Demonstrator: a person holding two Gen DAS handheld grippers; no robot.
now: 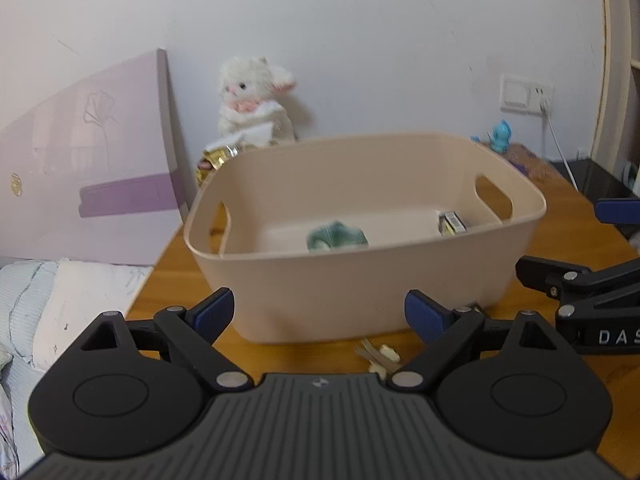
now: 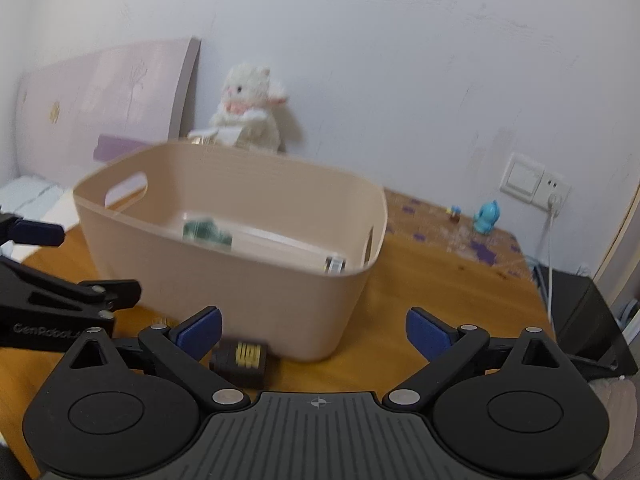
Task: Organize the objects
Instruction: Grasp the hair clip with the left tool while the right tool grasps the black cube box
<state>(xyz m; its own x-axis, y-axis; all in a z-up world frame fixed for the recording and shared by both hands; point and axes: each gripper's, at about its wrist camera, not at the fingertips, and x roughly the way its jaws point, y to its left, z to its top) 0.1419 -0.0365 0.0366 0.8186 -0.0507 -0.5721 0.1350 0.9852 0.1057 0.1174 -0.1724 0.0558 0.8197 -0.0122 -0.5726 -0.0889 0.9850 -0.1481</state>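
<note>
A beige plastic basket (image 1: 320, 292) with handle cut-outs stands on the wooden table; it also shows in the right wrist view (image 2: 240, 280). Inside lie a green crumpled item (image 1: 336, 235) (image 2: 206, 232) and a small box (image 1: 451, 222) (image 2: 335, 265). My left gripper (image 1: 319, 314) is open and empty in front of the basket's near wall. My right gripper (image 2: 314, 334) is open and empty. A small dark box with yellow print (image 2: 240, 360) lies on the table by its left finger. A pale small item (image 1: 380, 356) lies on the table below the basket.
A white plush toy (image 1: 252, 100) sits against the wall behind the basket, with a gold wrapper (image 1: 218, 156) beside it. A blue figurine (image 2: 486, 216) and wall socket with cable (image 2: 536, 180) are at the right. A bed with headboard (image 1: 100, 152) lies left of the table.
</note>
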